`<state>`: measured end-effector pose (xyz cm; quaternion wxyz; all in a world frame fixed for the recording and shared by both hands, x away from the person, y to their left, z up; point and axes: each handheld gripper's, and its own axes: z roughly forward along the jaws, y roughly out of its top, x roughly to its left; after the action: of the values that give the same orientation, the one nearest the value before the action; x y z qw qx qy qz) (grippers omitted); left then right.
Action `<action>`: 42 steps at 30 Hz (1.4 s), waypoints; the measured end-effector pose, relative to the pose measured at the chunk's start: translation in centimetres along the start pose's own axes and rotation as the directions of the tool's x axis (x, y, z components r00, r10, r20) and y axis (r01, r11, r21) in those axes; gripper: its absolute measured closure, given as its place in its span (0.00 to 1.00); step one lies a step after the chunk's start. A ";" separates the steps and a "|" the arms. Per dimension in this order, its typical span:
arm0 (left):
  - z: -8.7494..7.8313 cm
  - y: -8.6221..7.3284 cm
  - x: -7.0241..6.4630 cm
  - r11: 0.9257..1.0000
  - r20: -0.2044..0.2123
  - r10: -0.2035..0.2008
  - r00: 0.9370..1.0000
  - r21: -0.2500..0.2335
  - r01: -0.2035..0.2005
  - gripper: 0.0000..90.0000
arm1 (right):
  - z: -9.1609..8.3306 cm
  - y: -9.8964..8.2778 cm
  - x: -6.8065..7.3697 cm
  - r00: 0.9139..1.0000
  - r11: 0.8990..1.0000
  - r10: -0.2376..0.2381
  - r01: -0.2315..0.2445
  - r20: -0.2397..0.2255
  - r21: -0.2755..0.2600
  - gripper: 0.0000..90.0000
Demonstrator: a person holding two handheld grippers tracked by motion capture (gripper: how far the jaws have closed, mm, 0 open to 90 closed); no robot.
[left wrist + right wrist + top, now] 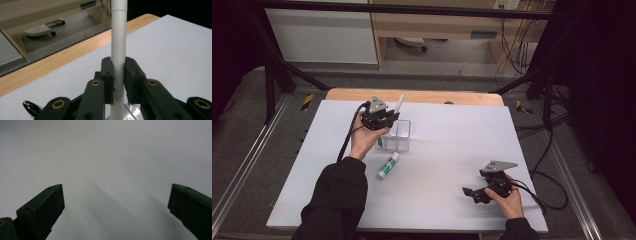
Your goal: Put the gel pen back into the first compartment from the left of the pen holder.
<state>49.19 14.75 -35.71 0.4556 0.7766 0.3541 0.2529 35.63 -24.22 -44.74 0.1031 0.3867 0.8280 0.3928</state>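
The white pen (118,37) runs off the top and bottom edges of the left gripper view; in the high view the left gripper (381,119) hides its lower part; the glue stick (388,165) label is too small (unreadable).

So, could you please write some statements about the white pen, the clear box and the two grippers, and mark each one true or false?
1. The left gripper has its jaws closed on a white cylindrical pen. True.
2. The right gripper holds a glue stick. False: its jaws stand wide apart with nothing between them, over the white table surface.
3. The white glue stick with a green label lies on the table, nearer the person than the clear plastic box. True.
4. The white pen lies flat on the table. False: it is held roughly upright above the clear plastic box.
5. The right gripper is beside the clear box. False: it is far off, near the table's front right corner.
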 end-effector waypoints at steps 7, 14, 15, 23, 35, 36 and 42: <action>0.3 -1.0 0.1 1.000 0.008 -0.016 1.000 0.014 0.016 0.86 | 0.0 0.0 0.0 1.000 1.000 0.004 -0.004 -0.002 0.005 0.02; 0.6 -2.0 0.0 0.999 0.013 -0.021 1.000 0.046 0.020 0.86 | 0.0 0.0 0.0 1.000 1.000 0.000 0.000 -0.003 0.004 0.02; 0.6 -2.1 0.0 0.998 0.012 -0.018 1.000 0.055 0.017 0.86 | 0.0 0.0 0.0 1.000 1.000 0.000 0.000 -0.002 0.005 0.02; 0.8 -2.9 0.1 0.996 0.008 -0.034 0.999 0.081 0.033 0.86 | 0.0 0.0 0.0 1.000 1.000 0.000 0.000 -0.003 0.006 0.02; 0.0 -2.6 -0.1 0.995 0.011 -0.012 1.000 0.103 0.010 0.67 | 0.0 0.0 0.1 1.000 1.000 0.000 0.000 -0.006 0.008 0.02; -0.2 -2.5 0.0 0.995 0.007 -0.004 1.000 0.102 0.003 0.65 | 0.0 0.0 0.1 1.000 1.000 0.002 -0.002 -0.007 0.008 0.02; -2.3 -1.9 0.1 0.994 0.017 0.009 1.000 0.107 -0.011 0.49 | 0.0 0.0 0.1 1.000 1.000 0.002 -0.002 -0.006 0.009 0.02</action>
<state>47.03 16.68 -36.35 0.4148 0.8037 0.3596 0.2294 35.56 -24.18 -44.75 0.0984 0.3866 0.8297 0.3905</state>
